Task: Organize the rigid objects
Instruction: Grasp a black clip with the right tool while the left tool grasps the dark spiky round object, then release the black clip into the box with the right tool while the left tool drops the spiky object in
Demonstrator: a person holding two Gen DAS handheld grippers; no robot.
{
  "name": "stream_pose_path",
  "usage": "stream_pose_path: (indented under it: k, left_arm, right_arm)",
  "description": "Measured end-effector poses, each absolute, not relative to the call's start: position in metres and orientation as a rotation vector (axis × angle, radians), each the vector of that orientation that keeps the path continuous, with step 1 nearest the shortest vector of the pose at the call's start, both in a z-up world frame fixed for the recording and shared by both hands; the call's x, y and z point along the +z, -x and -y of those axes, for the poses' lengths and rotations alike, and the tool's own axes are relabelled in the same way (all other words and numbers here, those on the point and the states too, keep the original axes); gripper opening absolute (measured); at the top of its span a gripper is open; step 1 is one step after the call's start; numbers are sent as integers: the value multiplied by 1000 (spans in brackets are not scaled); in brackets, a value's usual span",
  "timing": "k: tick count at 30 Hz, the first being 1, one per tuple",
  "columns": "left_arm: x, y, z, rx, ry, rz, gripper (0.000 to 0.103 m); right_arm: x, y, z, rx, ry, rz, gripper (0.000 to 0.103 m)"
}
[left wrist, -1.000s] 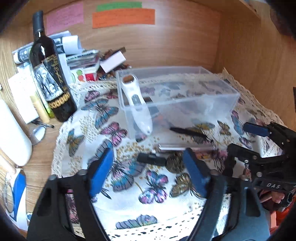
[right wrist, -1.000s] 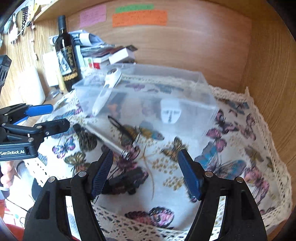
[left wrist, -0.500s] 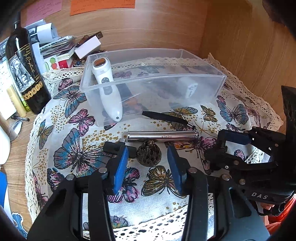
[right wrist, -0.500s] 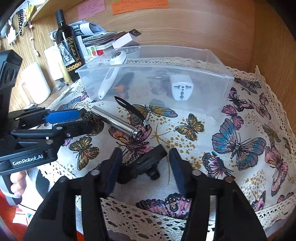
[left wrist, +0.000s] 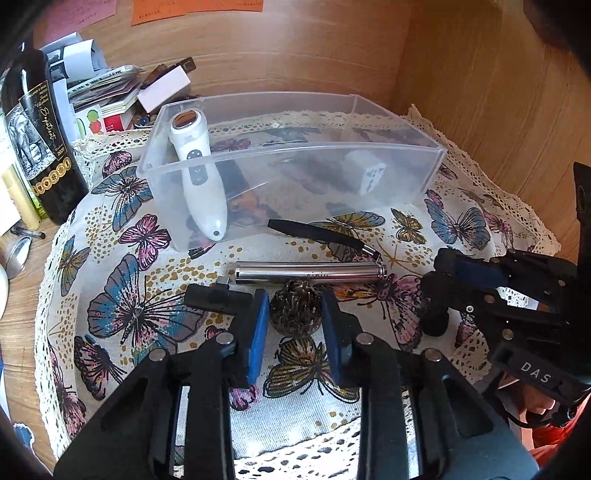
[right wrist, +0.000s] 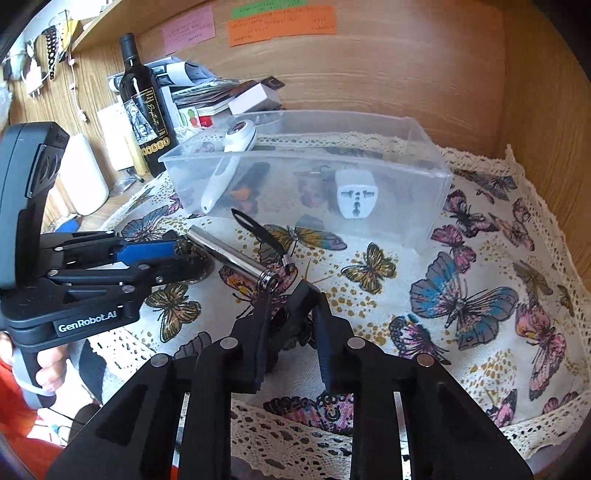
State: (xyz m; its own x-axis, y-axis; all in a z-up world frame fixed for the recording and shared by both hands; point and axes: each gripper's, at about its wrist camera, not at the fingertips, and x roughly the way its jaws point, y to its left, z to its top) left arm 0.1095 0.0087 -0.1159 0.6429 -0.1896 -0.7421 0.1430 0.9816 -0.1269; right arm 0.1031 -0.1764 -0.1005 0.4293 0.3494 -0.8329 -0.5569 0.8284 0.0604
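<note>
Left gripper (left wrist: 295, 317) is low over the butterfly cloth (left wrist: 140, 310), its jaws closing around a small round metallic ball (left wrist: 294, 314); the blue pads (left wrist: 258, 328) sit right against its sides, though whether they already press on it I cannot tell. Right gripper (right wrist: 291, 325) is down too, jaws closing on a black gadget (right wrist: 291, 317) that fills the narrow gap between the fingers, and from the left view it stands clamped on that dark piece.

Just beyond the ball lies a silver metal tube (left wrist: 310, 274), flat on the cloth and almost touching the ball's top. To the left of the left pad there is a small black block (left wrist: 214, 301), its near end against that finger. A thin black strap (left wrist: 317, 233) runs between the tube and the clear plastic bin (left wrist: 258, 177).

Inside the bin, 2 things are plain: a white handheld device (left wrist: 197, 173) leaning against the left end with its head above the rim, and a white plug adapter (right wrist: 355, 197) on the floor toward the right side. Other dark shapes show through the wall, too blurred to name.

Further out on the left, a dark wine bottle (right wrist: 142, 107) stands upright on the wooden desk, beside a heap of papers and small boxes (left wrist: 110, 92). Coloured paper notes (right wrist: 280, 22) are stuck to the wooden back panel. A hand (right wrist: 48, 373) grips the left tool's handle.
</note>
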Motion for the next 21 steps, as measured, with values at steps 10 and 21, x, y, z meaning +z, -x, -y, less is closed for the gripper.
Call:
stream_pose_path:
  k: [10,21]
  left_arm:
    - [-88,-100,-16,-189,79,-764,28]
    - [-41,-110,-30,-169,94,-627,28]
  right_arm:
    - [-69,-119,179,545,242,-876,21]
    - [-29,-150,169,510,259,-734,21]
